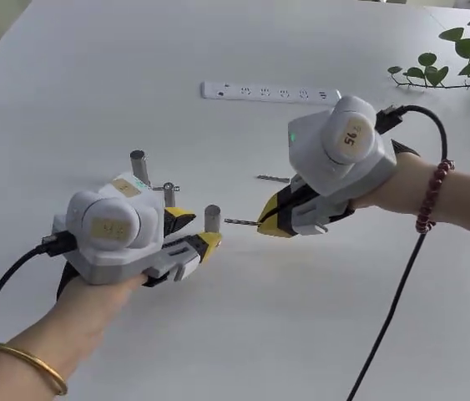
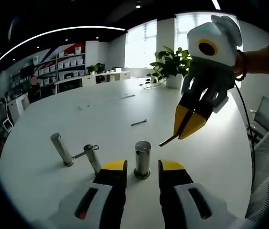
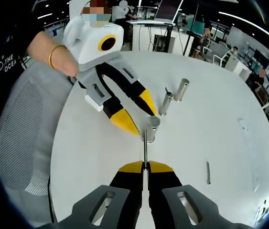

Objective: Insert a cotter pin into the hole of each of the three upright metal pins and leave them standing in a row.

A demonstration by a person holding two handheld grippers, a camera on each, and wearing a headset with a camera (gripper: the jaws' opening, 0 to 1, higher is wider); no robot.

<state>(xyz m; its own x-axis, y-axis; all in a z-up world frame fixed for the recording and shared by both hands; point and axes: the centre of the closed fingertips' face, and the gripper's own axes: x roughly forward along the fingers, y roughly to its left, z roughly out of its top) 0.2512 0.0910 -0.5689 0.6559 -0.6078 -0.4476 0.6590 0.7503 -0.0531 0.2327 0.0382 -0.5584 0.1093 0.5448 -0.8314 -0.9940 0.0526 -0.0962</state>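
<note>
On the white table (image 1: 301, 317) three short grey cylindrical metal pins stood upright in a slanted row running from far left to near right. The left gripper (image 2: 143, 168), at the near left, had its yellow-tipped jaws spread. The nearest grey metal pin (image 2: 142, 159) stood just past the tips, in line with the gap and clear of both. The right gripper (image 3: 145, 166) came in from the right with its jaws pressed together on a thin metal cotter pin (image 3: 145, 145). This pin lay level and pointed left at the top of the nearest grey metal pin. Its free end was just beside that pin; whether the two touched could not be told. The middle metal pin (image 1: 169, 195) carried a second cotter pin (image 1: 166, 188) through its head. The farthest metal pin (image 1: 138, 164) stood bare. A loose cotter pin (image 1: 273, 178) lay flat on the table, beyond the right gripper. A white power strip (image 1: 270, 92) lay at the far side, and a green leafy plant (image 1: 460, 58) trailed in at the far right.
</note>
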